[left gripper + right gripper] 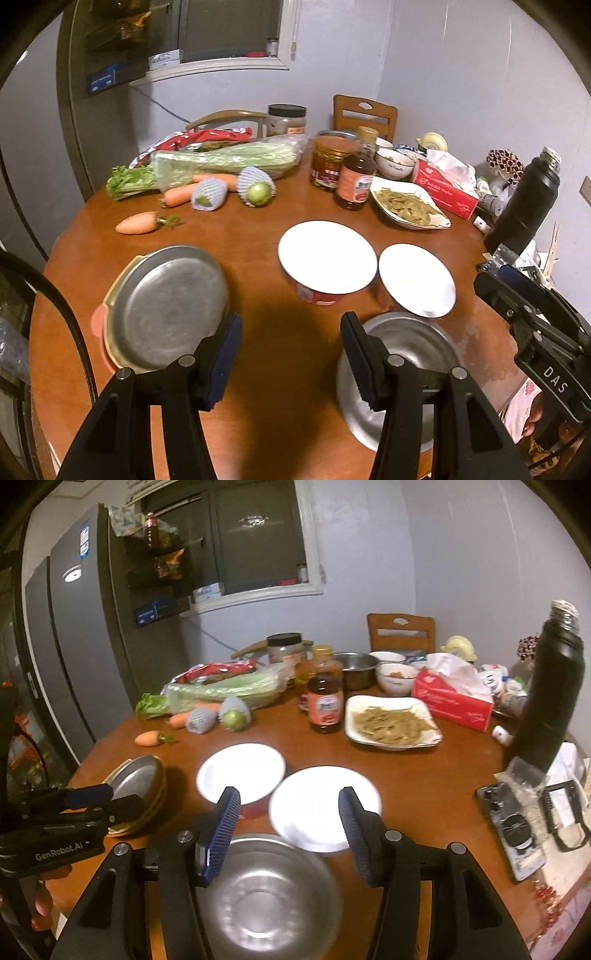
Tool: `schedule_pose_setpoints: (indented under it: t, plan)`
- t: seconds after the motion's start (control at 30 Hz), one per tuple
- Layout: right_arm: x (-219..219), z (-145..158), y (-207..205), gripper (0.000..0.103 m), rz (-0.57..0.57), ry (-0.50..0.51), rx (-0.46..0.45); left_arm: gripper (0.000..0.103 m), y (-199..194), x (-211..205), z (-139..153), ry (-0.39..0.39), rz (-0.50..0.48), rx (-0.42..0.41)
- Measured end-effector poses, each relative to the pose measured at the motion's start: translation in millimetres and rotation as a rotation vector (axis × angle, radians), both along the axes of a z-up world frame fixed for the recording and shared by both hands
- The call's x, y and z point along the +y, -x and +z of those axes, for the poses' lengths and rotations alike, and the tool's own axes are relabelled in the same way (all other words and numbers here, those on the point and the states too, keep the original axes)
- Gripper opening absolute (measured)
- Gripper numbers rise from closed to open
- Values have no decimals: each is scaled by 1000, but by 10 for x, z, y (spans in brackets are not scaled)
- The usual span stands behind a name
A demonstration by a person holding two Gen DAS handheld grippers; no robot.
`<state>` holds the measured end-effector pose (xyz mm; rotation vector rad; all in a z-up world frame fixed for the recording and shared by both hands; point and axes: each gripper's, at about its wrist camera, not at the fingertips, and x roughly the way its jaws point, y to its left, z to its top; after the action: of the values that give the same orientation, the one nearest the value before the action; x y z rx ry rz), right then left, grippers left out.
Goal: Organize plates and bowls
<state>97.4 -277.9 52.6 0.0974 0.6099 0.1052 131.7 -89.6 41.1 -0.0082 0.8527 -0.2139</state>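
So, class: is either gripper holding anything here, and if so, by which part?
Nothing is held. The left gripper and right gripper are both open, empty, above the round brown wooden table.

Both wrist cameras looked forward and down over the round table toward the far wall. The left view sat nearer the fridge side, the right view perhaps slightly lower (blur made this uncertain). Both shared the white bowl and steel bowl

Round wooden table, 2 white plates (bare), carrots
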Motion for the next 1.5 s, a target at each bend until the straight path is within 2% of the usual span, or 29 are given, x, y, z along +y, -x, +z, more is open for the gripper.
schedule_pose_setpoints:
  t: [0.2, 0.5, 1.07, 1.27, 1.5]
  plan:
    - [-244, -65, 58, 57, -23, -8, 15, 55, -14, -232, -46, -11, -17, 10]
    - [-366, -237, 163, 57, 2, -6, 64, 55, 14, -381, -221, -16, -20, 39]
    - [-246, -790, 229, 57, 77, -27, 225, 55, 105, -531, -603, -45, -40, 104]
    - [-253, -894, 200, 57, 61, -20, 246, 55, 91, -566, -723, -59, -32, 138]
    - [-259, -938, 149, 57, 61, -28, 251, 55, 71, -576, -745, -51, -39, 136]
